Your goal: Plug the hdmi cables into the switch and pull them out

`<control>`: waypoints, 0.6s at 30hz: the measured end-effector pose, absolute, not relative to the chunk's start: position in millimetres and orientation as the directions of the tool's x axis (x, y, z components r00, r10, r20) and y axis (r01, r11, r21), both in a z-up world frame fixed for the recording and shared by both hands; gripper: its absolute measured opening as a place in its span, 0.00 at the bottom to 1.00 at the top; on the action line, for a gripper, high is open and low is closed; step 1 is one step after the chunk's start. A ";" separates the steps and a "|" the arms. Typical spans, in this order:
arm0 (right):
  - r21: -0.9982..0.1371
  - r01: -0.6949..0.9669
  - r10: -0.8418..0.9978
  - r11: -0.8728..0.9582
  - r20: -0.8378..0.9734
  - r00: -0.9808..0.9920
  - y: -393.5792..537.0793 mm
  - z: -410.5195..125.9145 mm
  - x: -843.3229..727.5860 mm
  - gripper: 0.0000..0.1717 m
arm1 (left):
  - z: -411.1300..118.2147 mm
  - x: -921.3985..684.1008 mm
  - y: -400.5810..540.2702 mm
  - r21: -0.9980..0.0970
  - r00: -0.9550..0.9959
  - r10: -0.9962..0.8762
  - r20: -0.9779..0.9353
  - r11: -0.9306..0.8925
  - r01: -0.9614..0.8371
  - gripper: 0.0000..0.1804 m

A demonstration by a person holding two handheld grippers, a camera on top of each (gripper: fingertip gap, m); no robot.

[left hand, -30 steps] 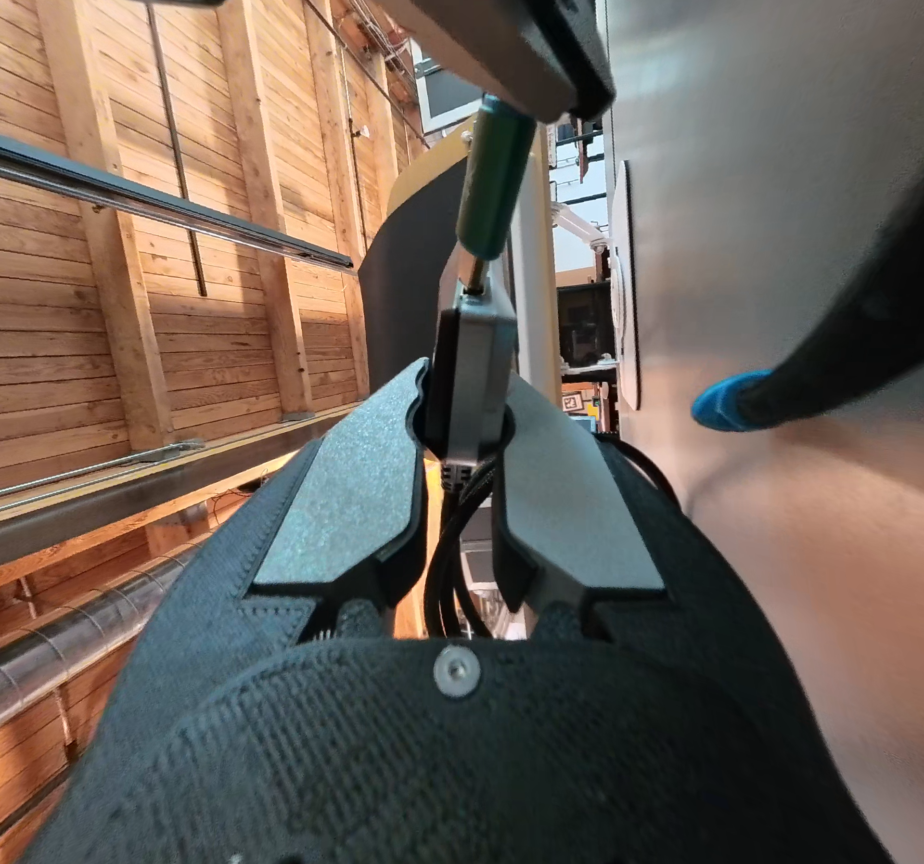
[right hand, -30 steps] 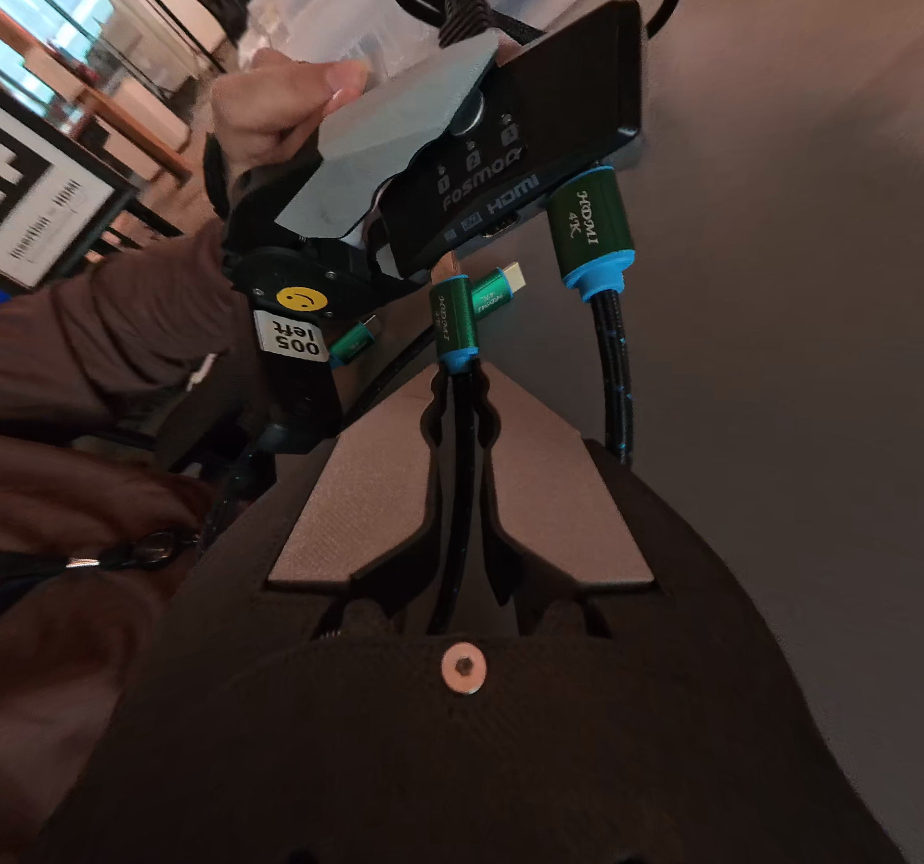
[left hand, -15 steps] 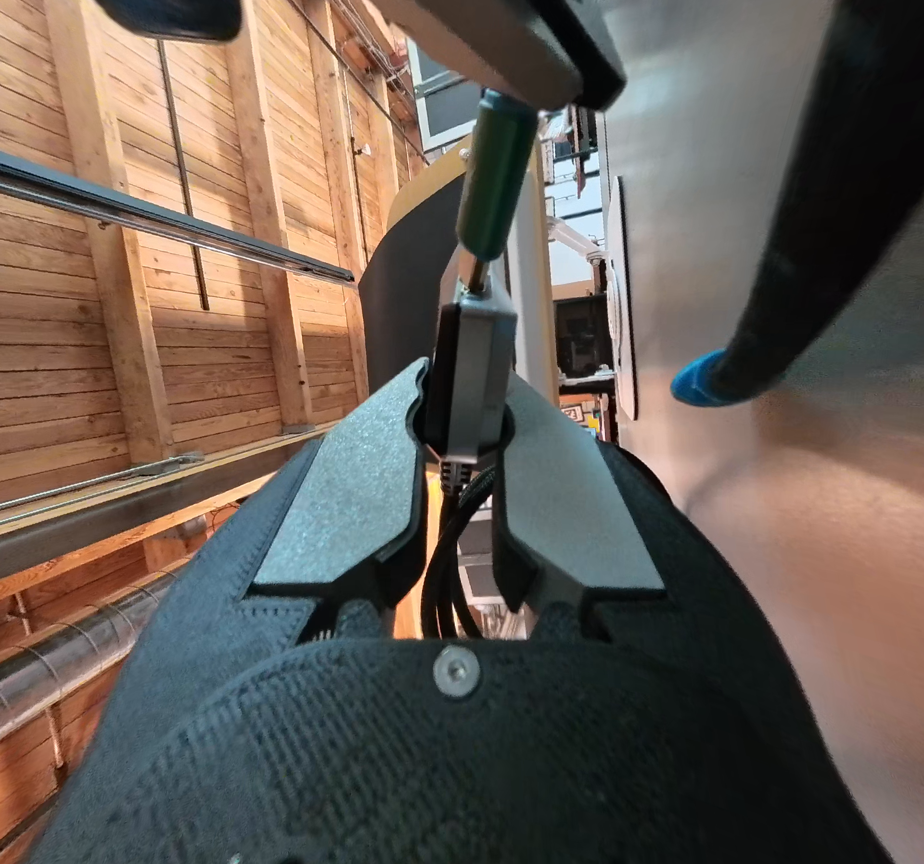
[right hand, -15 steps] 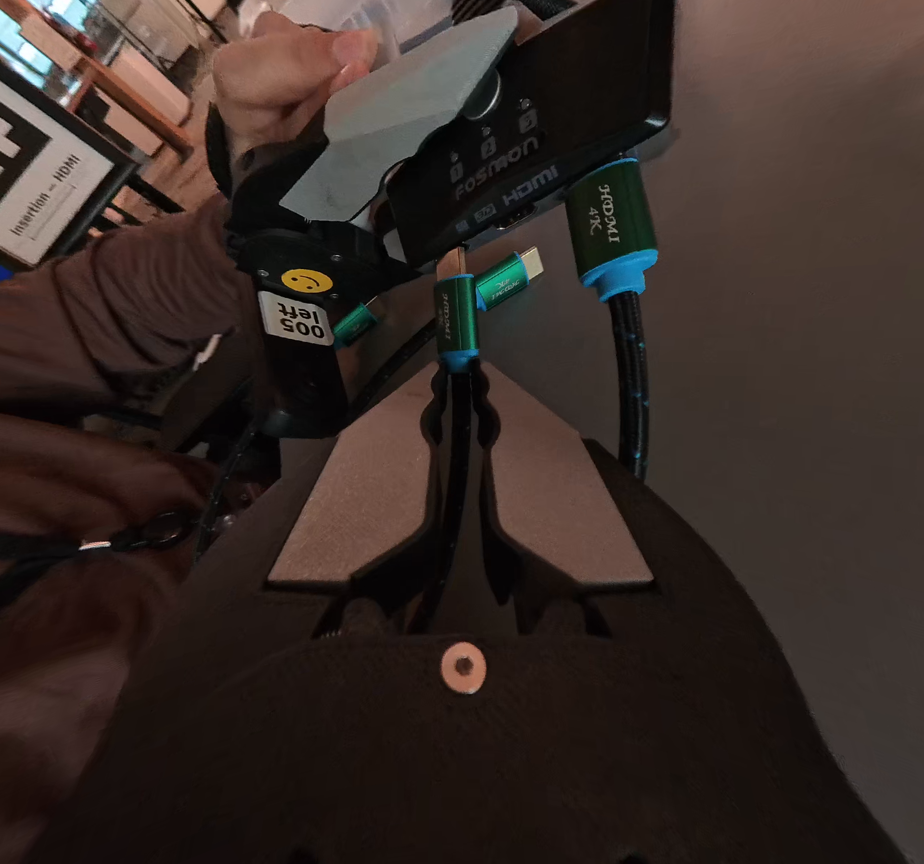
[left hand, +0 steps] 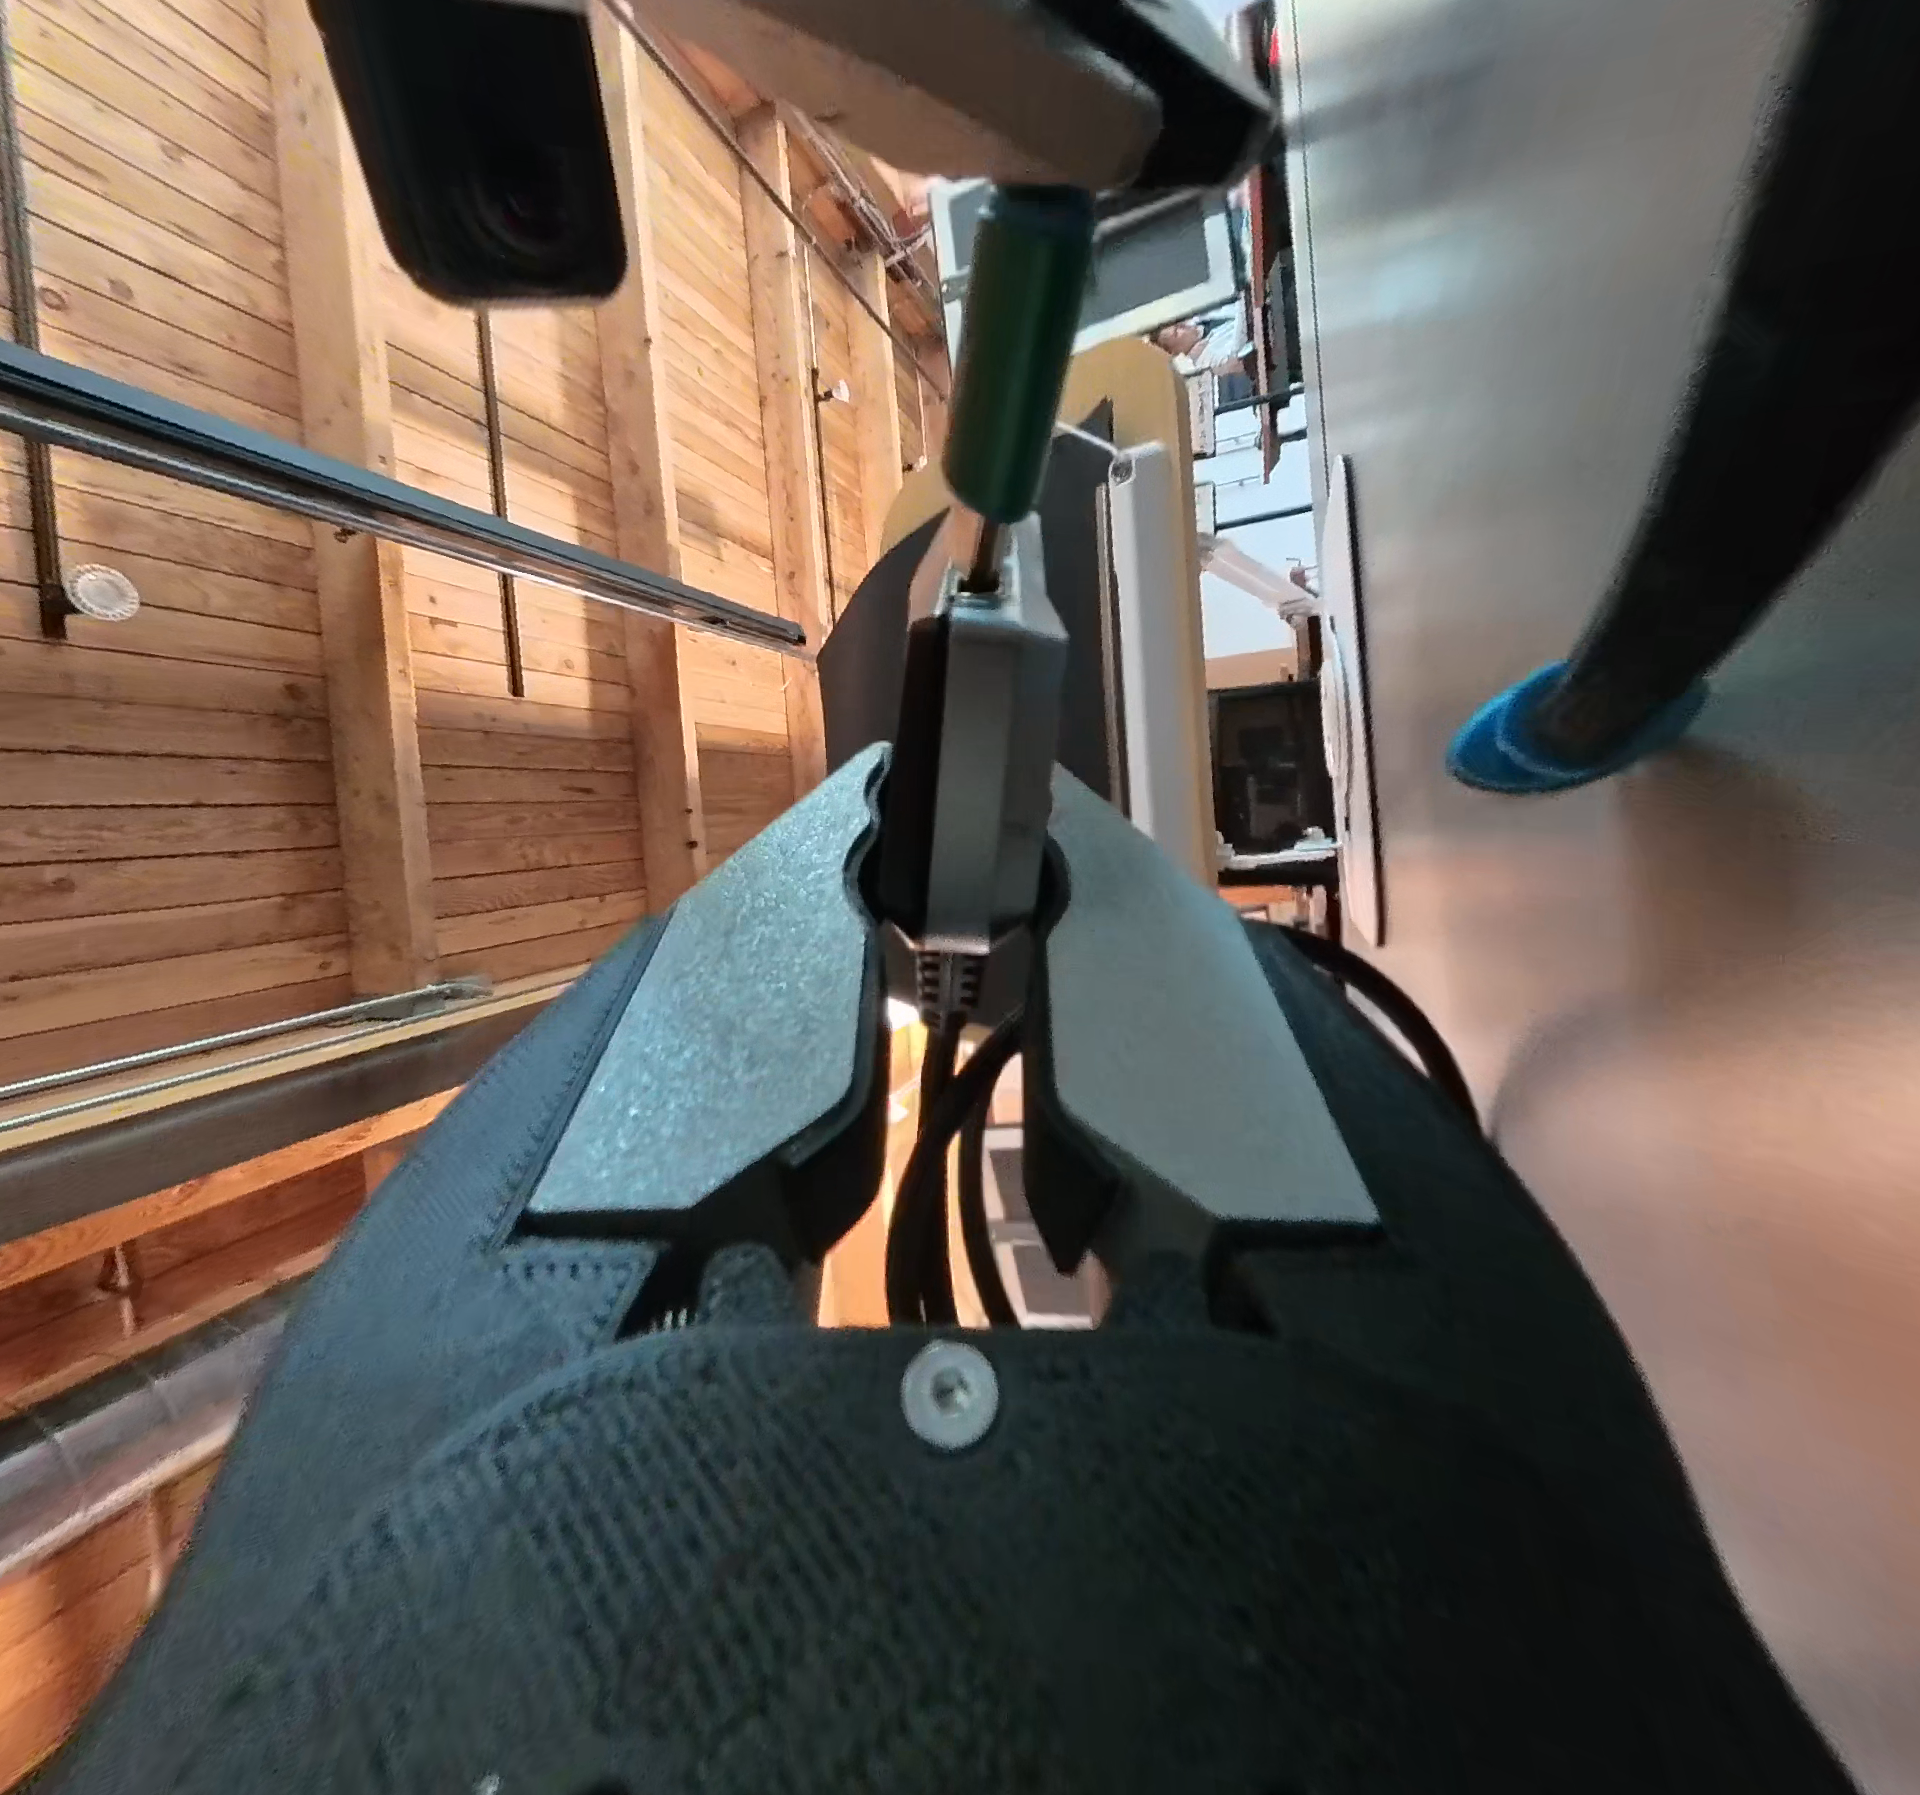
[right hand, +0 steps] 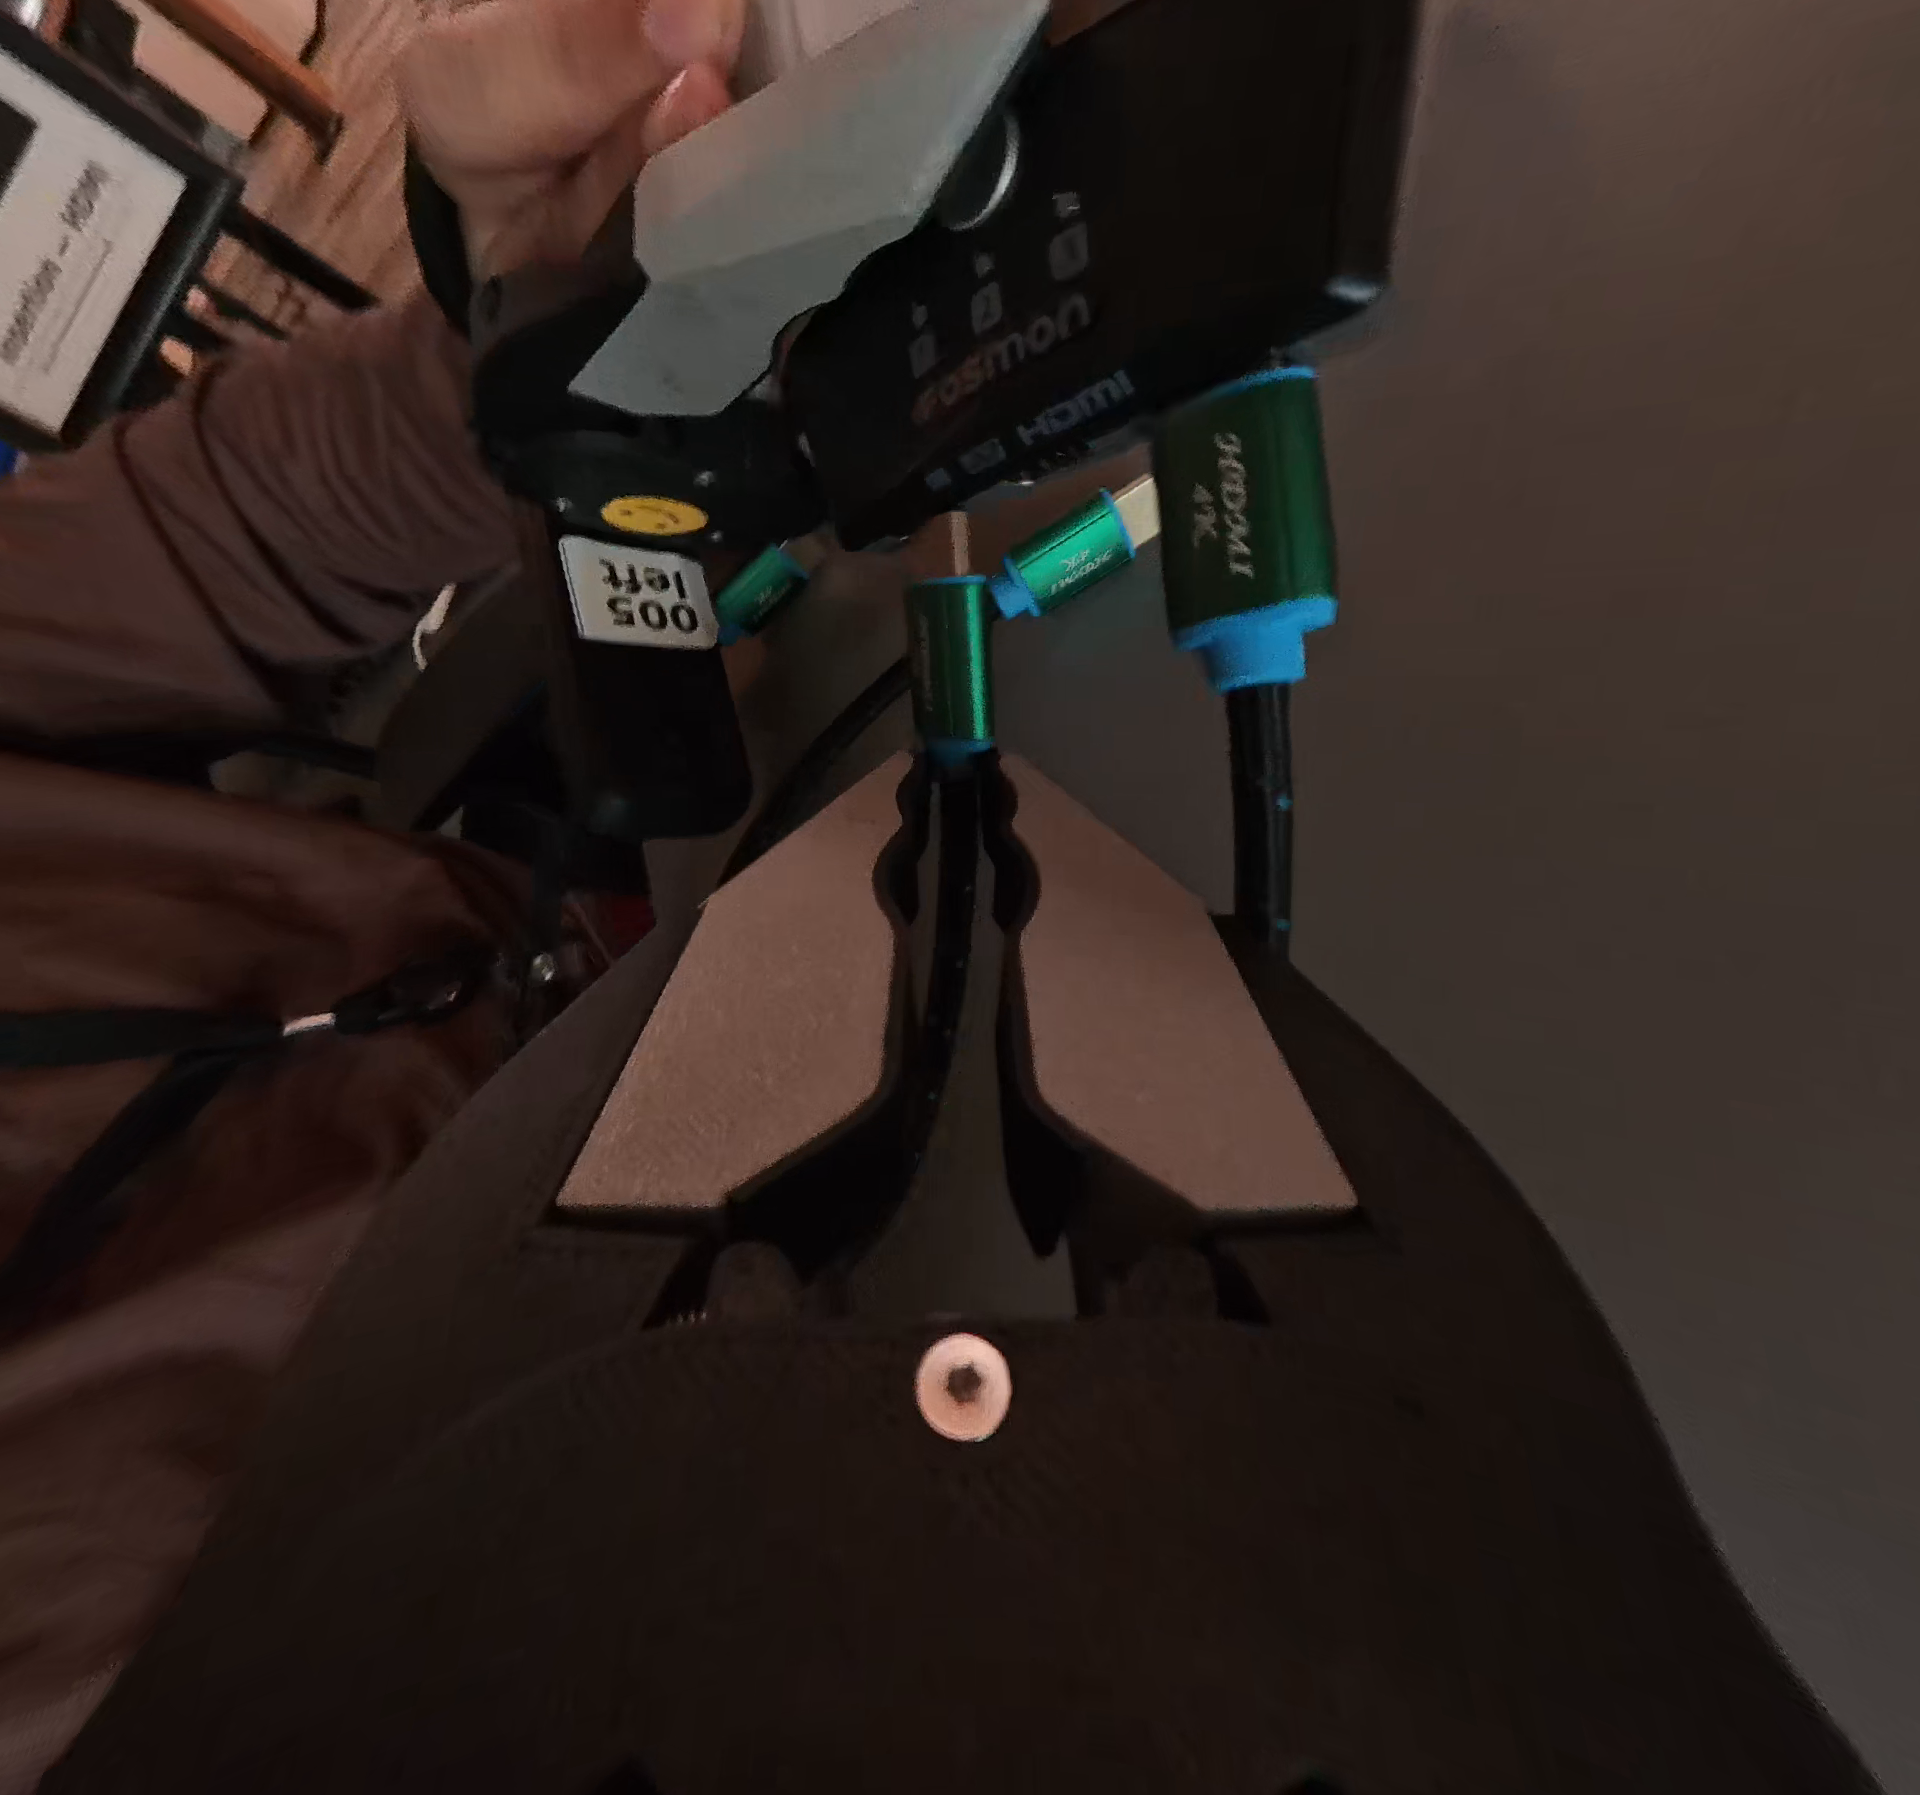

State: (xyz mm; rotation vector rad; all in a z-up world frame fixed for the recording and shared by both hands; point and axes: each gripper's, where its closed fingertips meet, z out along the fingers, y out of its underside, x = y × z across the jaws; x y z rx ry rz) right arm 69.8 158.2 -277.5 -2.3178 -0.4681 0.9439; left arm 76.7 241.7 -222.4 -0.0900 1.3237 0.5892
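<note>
both wrist views face the switch (right hand: pixel 1101 291) closely from opposite ends, left edge-on, right onto its top.

The switch (left hand: pixel 971 769) sits between the left fingers (left hand: pixel 748 924), its end jutting ahead of them. A cable (right hand: pixel 951 914) runs between the right fingers (right hand: pixel 790 966); its plug (right hand: pixel 948 654) lies just ahead of their tips, below the switch. A second plug (right hand: pixel 1247 519) stands right of it, in the switch.

The switch (left hand: pixel 971 758) is clamped edge-on by the left gripper (left hand: pixel 966 852); a green plug (left hand: pixel 1013 363) is seated at its 12 o'clock end.
</note>
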 end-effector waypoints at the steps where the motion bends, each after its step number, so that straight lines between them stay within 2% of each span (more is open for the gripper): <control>1: -0.620 0.119 0.524 -0.775 -0.527 0.669 153.8 -279.2 66.8 0.04 | -223.7 77.6 239.5 0.263 0.119 0.347 -0.930 0.858 -0.441 0.12; 12: -0.603 0.090 0.524 -0.792 -0.597 0.608 149.8 -274.9 65.2 0.04 | -222.3 79.3 239.0 0.267 0.122 0.353 -0.928 0.854 -0.446 0.12; 18: -0.544 0.058 0.471 -0.837 -0.662 0.583 148.2 -277.3 63.0 0.04 | -222.3 79.5 236.7 0.274 0.117 0.359 -0.926 0.853 -0.444 0.12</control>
